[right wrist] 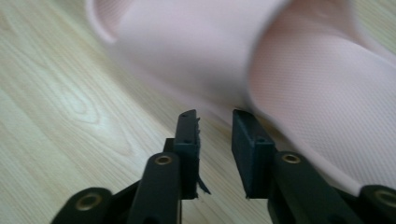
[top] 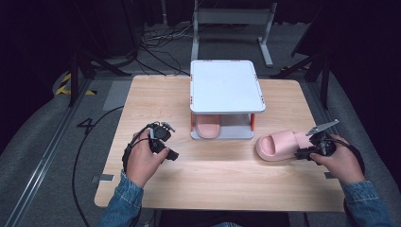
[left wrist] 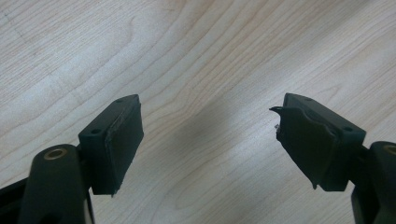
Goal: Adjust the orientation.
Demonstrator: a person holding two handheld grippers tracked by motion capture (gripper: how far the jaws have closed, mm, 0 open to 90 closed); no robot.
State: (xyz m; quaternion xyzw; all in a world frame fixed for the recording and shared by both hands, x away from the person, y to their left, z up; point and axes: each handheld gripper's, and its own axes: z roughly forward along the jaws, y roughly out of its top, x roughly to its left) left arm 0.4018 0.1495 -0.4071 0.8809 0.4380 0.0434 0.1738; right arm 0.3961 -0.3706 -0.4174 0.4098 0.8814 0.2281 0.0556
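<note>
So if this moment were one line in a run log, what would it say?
left gripper: open, over bare table | right gripper: narrow gap, nothing between jaws, at pink slipper | second slipper: on shoe rack lower shelf

A light wooden table (top: 222,175) stands on grey floor (top: 38,137); dark surroundings, cables (top: 161,40) at twelve o'clock.

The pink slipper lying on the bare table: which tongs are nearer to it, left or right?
Right. The right tongs sit at the pink slipper's right end. The left tongs hover over the table, well to its left.
</note>
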